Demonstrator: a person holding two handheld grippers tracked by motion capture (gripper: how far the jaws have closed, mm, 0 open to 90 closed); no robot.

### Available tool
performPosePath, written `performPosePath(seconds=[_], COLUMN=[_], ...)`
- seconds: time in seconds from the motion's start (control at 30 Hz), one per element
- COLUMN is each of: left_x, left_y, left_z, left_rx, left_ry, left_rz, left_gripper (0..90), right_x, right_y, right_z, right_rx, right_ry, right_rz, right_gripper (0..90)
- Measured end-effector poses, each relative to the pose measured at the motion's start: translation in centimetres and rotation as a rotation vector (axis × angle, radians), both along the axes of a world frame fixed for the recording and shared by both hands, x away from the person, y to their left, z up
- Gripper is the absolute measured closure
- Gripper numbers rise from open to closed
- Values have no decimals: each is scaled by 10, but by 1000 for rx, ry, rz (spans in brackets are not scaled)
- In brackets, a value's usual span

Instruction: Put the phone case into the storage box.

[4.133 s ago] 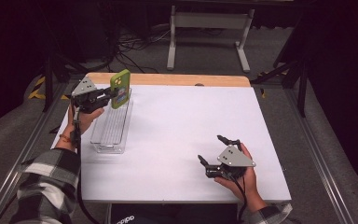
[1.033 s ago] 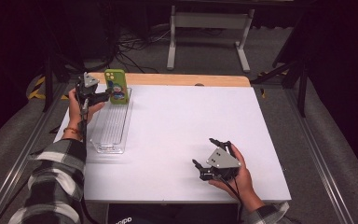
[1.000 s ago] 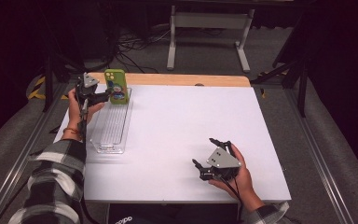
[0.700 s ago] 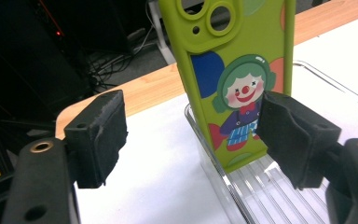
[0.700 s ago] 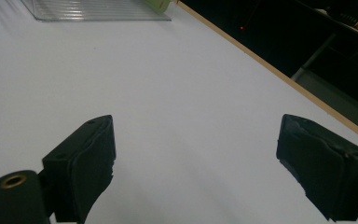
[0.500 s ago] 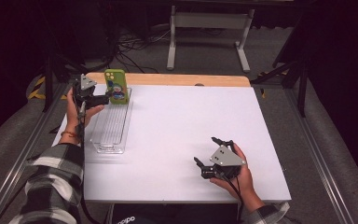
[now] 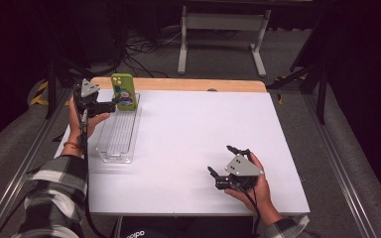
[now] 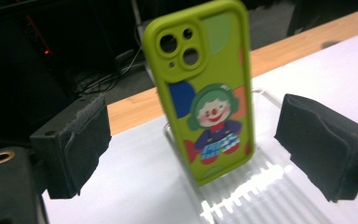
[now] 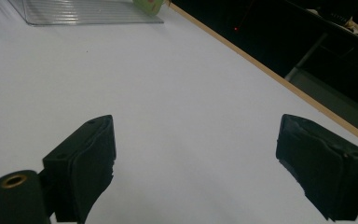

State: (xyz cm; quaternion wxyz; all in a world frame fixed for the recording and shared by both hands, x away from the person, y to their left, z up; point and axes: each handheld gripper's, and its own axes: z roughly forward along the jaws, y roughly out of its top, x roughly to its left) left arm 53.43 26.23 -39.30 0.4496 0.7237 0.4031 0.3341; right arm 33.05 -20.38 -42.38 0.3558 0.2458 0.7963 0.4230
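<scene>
A phone in a lime-green case with a clown picture (image 7: 123, 91) stands upright, leaning slightly, at the far end of a clear ribbed tray (image 7: 119, 136) on the left of the white table. My left gripper (image 7: 110, 103) is just left of the phone. In the left gripper view the phone (image 8: 205, 93) stands between the two pads (image 8: 91, 135), with a gap on each side. The jaws have just been opening and press on nothing. My right gripper (image 7: 219, 159) rests open near the table's front right, with bare table between its pads (image 9: 93, 154).
A wooden strip (image 7: 178, 84) runs along the table's far edge. Behind it stand a metal frame's legs (image 7: 218, 22) and floor cables. The white tabletop (image 7: 203, 119) spreads wide between the tray and the right hand.
The left gripper carried the phone to the tray's far end, let it go and drew back a little to the left. The phone stays standing. The right gripper barely moved.
</scene>
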Motion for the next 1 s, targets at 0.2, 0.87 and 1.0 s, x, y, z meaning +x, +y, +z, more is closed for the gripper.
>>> performPosePath(seconds=[0.2, 0.87, 1.0], left_x=[-11, -39, -46], left_y=[0, -13, -18], left_z=[5, 14, 19], left_rx=[-26, -42, -43], left_ry=[-22, -69, -88], left_rz=[-34, -145, -165], left_gripper=[84, 27, 26], right_x=[0, 0, -2], right_y=[-2, -5, -4], right_z=[3, 4, 5], right_rx=[13, 29, 26], right_ry=[-8, -7, -15], right_rz=[-7, -20, -14], right_gripper=[125, 124, 124])
